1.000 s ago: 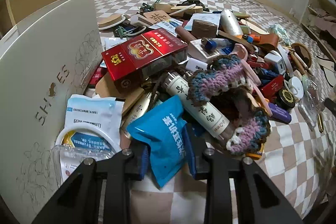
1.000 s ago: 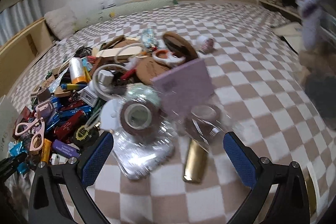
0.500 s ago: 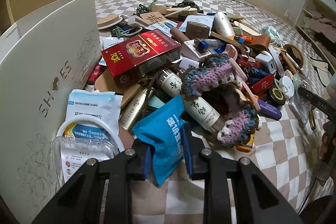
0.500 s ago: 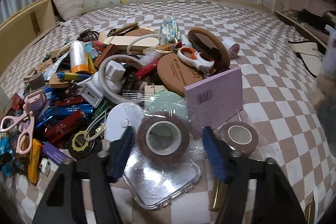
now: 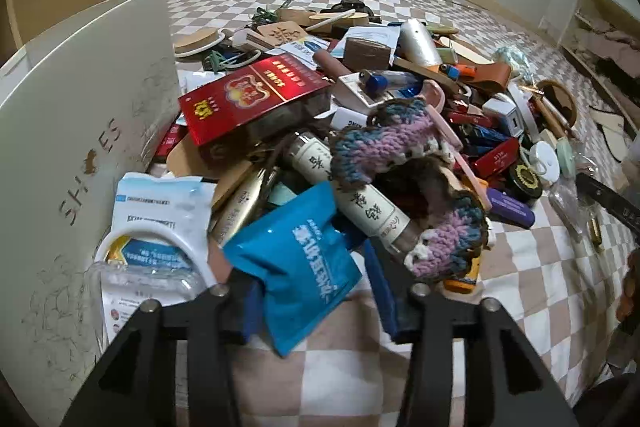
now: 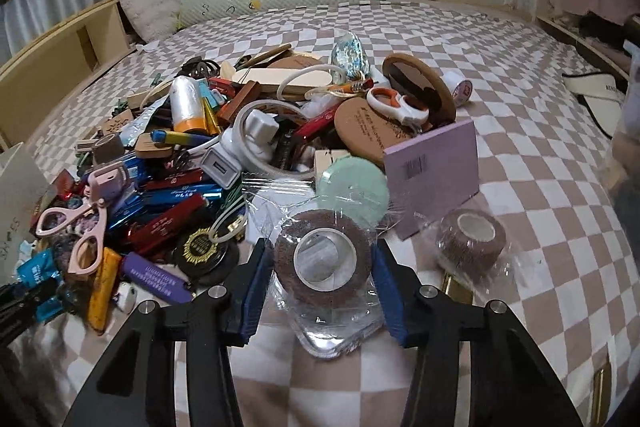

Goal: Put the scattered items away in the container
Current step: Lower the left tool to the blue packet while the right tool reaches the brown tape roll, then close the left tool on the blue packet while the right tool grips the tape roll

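Clamping my right gripper jaws on the brown tape roll near the bed's front edge, I am opening my left gripper jaws around the blue packet beside the white shoe box.

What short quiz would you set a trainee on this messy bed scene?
1. True or false: the right gripper is shut on a brown roll.
2. Which word is printed on the white box? A) SHOES B) TOYS C) BOOKS
3. How many brown rolls show in the right wrist view?
Key: 1 true; 2 A; 3 two, the held one and a spare roll lying free beside it.
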The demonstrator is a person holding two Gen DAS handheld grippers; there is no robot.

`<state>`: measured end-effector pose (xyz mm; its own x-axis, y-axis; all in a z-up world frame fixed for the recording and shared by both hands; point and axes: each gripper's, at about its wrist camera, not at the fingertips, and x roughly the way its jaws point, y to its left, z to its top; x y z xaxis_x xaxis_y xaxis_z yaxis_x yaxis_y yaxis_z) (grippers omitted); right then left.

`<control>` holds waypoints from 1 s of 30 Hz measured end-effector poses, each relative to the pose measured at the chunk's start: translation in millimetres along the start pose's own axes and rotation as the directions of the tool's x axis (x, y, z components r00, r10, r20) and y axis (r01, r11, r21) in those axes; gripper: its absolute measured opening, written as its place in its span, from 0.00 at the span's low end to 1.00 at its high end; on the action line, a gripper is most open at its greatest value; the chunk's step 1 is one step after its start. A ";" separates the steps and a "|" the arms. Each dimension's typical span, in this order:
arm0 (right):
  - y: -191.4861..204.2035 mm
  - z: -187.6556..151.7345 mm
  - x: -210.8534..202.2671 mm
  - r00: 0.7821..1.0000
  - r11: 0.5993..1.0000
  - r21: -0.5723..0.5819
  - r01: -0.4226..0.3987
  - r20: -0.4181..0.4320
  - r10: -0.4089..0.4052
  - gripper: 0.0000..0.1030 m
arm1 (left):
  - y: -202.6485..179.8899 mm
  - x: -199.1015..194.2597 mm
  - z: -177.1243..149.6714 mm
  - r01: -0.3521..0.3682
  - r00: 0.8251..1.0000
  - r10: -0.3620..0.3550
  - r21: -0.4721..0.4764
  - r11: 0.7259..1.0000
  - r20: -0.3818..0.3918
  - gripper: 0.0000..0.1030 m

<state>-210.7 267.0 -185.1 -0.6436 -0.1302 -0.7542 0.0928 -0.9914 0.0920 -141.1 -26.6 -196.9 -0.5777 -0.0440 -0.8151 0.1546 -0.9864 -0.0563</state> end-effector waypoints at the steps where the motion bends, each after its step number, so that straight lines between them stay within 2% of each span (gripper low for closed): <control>1: -0.2 -1.3 -1.0 1.000 1.000 0.008 -0.005 -0.004 0.005 0.49 | -2.0 2.1 0.3 -0.024 1.000 0.024 0.010 1.000 0.002 0.45; 3: 0.5 -2.9 -2.1 1.000 1.000 0.015 -0.018 -0.008 0.019 0.49 | -4.3 5.1 1.1 -0.073 0.997 0.073 0.025 0.997 0.014 0.45; 6: 4.8 -4.2 -4.8 1.000 1.000 0.006 -0.021 -0.004 0.021 0.49 | -3.5 9.0 1.5 -0.088 0.996 0.088 0.023 0.996 0.008 0.44; 8: 6.5 -4.6 -5.9 1.000 1.000 0.005 -0.028 -0.002 0.028 0.49 | -2.4 10.7 0.5 -0.102 0.995 0.102 0.030 0.994 0.003 0.39; 14: 11.5 -9.6 -12.3 0.999 0.999 0.005 -0.048 0.001 0.048 0.49 | 1.3 6.2 -1.2 -0.090 0.996 0.090 0.013 0.996 -0.001 0.30; 20: 13.0 -20.2 -23.8 0.999 0.999 0.012 -0.051 -0.011 0.051 0.49 | 0.6 -1.6 -7.0 -0.075 0.997 0.075 0.020 0.997 0.001 0.28; 30: 32.4 -48.7 -40.2 0.995 0.996 0.015 -0.083 -0.047 0.084 0.49 | 5.7 -23.8 -18.0 0.030 1.000 -0.030 -0.033 0.999 -0.006 0.21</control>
<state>-144.8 240.6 -183.4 -0.5974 -0.2125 -0.7732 0.1347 -0.9771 0.1645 -112.1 -28.3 -188.1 -0.5773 -0.0131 -0.8164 0.1632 -0.9815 -0.0997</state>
